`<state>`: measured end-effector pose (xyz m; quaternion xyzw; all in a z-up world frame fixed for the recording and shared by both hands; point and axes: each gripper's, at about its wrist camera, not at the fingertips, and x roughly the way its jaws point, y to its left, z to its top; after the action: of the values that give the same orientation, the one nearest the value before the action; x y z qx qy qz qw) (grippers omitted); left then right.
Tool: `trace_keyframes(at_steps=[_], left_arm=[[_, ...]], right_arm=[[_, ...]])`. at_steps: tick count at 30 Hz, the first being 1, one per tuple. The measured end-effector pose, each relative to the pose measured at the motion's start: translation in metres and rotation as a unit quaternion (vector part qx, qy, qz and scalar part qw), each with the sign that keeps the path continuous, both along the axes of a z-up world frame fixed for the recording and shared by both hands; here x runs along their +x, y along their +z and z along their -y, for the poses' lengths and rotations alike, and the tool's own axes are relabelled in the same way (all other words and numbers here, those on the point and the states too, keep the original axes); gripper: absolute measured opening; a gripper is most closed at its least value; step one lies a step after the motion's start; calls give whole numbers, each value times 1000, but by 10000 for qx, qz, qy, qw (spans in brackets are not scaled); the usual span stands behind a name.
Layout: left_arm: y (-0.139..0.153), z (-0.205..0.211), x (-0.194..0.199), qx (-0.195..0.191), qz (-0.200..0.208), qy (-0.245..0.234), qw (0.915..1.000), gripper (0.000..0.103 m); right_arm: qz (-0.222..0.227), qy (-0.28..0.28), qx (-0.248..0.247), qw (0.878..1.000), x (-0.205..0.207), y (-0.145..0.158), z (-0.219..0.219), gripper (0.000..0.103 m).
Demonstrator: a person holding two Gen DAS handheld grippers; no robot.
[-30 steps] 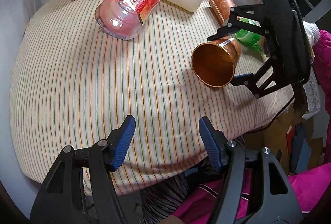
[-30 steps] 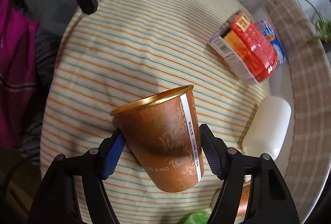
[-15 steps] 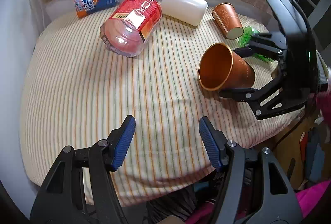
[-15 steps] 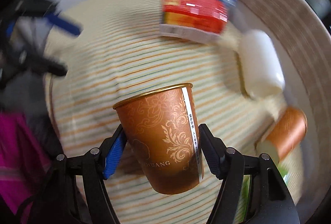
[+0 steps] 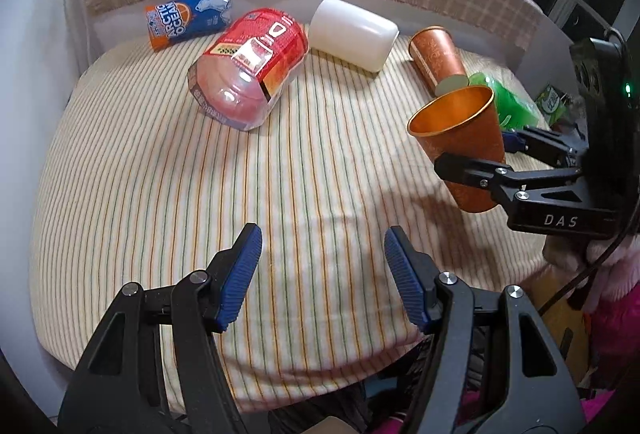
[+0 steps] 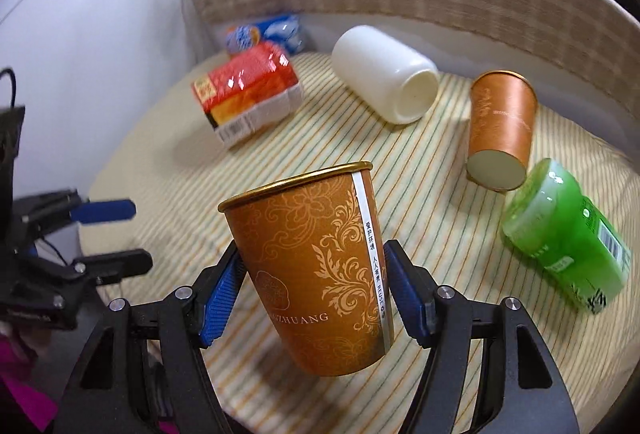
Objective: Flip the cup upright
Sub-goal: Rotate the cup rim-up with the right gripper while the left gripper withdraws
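Copper paper cup [image 6: 316, 270], mouth up and slightly tilted, is clamped by the right gripper [image 6: 312, 290] above the striped cloth [image 5: 160, 161]; the left gripper [image 5: 322, 274] is held spread and empty

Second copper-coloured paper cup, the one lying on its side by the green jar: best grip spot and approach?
Grip the lying copper paper cup across its mid-wall, coming from above. Its base faces the camera beside the green jar, while its side walls are exposed. The left gripper is open; a light squeeze seems wise.

We count two copper paper cups [image 6: 316, 274] [image 6: 500, 129], one white cup [image 6: 384, 89], one green jar [image 6: 568, 234], one red package [image 6: 248, 93], one blue packet [image 6: 264, 33], two grippers [image 6: 312, 298] [image 5: 320, 274].
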<state>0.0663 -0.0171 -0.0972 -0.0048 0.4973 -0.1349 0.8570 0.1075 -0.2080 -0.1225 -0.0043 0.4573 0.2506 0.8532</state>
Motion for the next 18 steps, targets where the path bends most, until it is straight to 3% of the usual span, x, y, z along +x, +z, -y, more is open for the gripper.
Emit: trace_keyframes(at_steps=[6,14,18], left_arm=[[2,-4,-2,-121,95,91,9998,66],[4,-11,-8,-230,108,174,9995,66],[5,-13,-10,-241,123,177,9995,66]], right_arm=[[314,-381,289,9984,3,4,-7,68],[631,-1340,583,9873,37,-18,-11,68],[783,-1628,484,9824,44,-22,-11,68]])
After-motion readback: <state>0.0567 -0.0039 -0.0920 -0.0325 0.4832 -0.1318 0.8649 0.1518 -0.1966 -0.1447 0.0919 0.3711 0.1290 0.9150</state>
